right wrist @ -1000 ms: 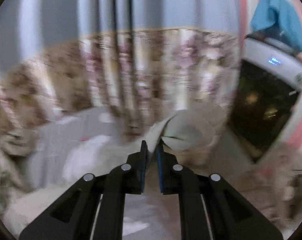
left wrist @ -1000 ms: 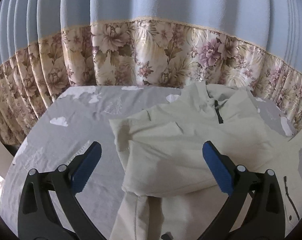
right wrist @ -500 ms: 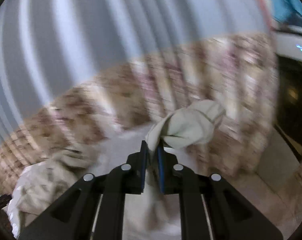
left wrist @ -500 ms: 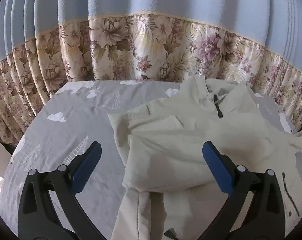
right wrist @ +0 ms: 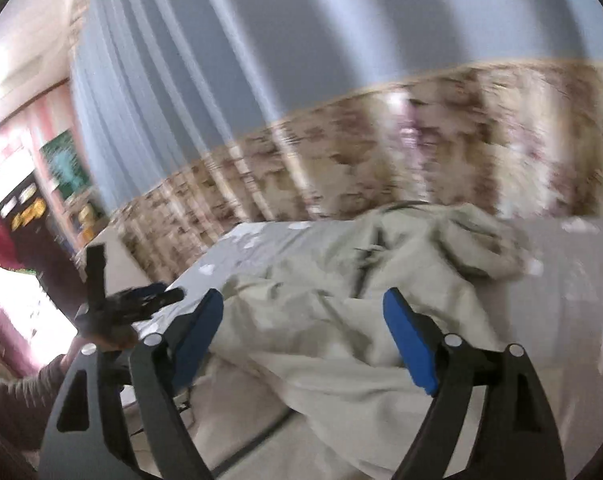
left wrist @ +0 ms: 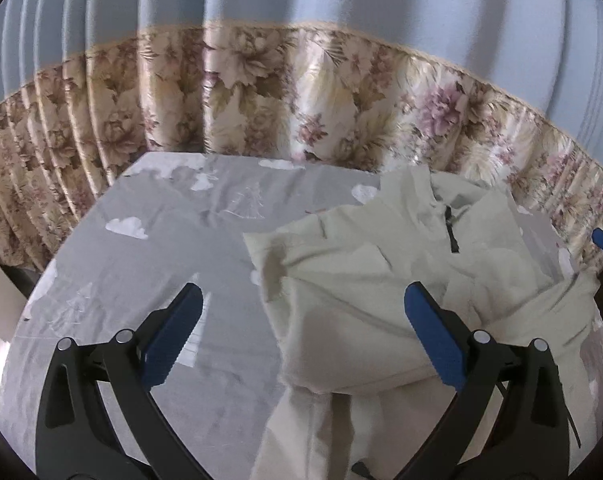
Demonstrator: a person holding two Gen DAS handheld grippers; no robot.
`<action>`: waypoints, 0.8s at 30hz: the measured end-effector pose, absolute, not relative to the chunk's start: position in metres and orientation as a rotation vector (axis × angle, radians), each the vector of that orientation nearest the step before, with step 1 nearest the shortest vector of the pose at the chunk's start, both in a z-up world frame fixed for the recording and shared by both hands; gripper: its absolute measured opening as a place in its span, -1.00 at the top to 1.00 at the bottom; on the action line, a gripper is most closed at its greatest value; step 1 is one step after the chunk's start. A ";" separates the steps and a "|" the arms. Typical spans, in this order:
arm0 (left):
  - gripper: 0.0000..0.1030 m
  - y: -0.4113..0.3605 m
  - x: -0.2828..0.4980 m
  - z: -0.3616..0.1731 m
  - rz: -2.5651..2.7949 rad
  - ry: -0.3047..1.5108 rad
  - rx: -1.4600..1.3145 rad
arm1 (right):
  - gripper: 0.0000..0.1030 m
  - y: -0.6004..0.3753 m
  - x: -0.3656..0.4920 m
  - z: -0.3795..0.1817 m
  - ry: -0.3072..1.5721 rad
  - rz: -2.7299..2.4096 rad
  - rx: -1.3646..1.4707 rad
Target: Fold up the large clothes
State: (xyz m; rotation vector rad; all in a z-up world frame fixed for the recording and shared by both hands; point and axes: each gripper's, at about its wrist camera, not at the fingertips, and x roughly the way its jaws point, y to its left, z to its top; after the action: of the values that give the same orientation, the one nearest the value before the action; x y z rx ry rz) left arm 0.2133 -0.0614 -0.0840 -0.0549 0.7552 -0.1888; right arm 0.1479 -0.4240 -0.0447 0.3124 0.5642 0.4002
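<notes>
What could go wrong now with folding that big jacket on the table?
The jacket lies bunched, so creases may get folded in. Its right side reaches the edge of the table, so it might slip off. The right gripper has just been opening, nothing pinched; the left gripper is open too, so nothing holds the cloth.

A pleated curtain, pale blue above a floral band, hangs beyond the fingertips across the full view. A grey sheet printed with white clouds lies below and ahead. Bright daylight enters at far left.
</notes>
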 end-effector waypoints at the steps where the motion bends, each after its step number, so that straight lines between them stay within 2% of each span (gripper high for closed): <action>1: -0.94 -0.065 0.215 -0.087 -0.203 0.768 -0.060 | -0.64 -0.434 0.143 -0.046 0.566 0.368 0.312; 5: -0.94 -0.101 0.227 -0.101 -0.319 0.834 -0.070 | -0.64 -0.470 0.126 -0.055 0.584 0.237 0.304; 14: -0.92 -0.197 0.250 -0.142 -0.422 0.923 0.144 | -0.65 -0.511 0.098 -0.060 0.589 0.150 0.319; 15: -0.66 -0.202 0.250 -0.147 -0.453 0.944 0.143 | -0.65 -0.513 0.096 -0.061 0.592 0.142 0.315; 16: -0.03 -0.209 0.250 -0.154 -0.507 0.975 0.131 | -0.65 -0.513 0.097 -0.061 0.595 0.139 0.310; 19: 0.47 -0.215 0.244 -0.155 -0.526 0.955 0.134 | -0.65 -0.516 0.099 -0.069 0.625 0.087 0.299; 22: 0.53 -0.201 0.239 -0.132 -0.498 0.896 0.058 | -0.65 -0.516 0.103 -0.077 0.669 0.022 0.276; 24: 0.53 -0.178 0.234 -0.095 -0.428 0.792 -0.002 | -0.65 -0.512 0.105 -0.079 0.679 -0.004 0.250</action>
State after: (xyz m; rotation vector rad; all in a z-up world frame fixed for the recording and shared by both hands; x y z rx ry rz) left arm 0.2342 -0.1784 -0.0952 -0.0018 0.7916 -0.4283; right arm 0.1055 -0.5116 -0.0786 0.2505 0.6790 -0.0038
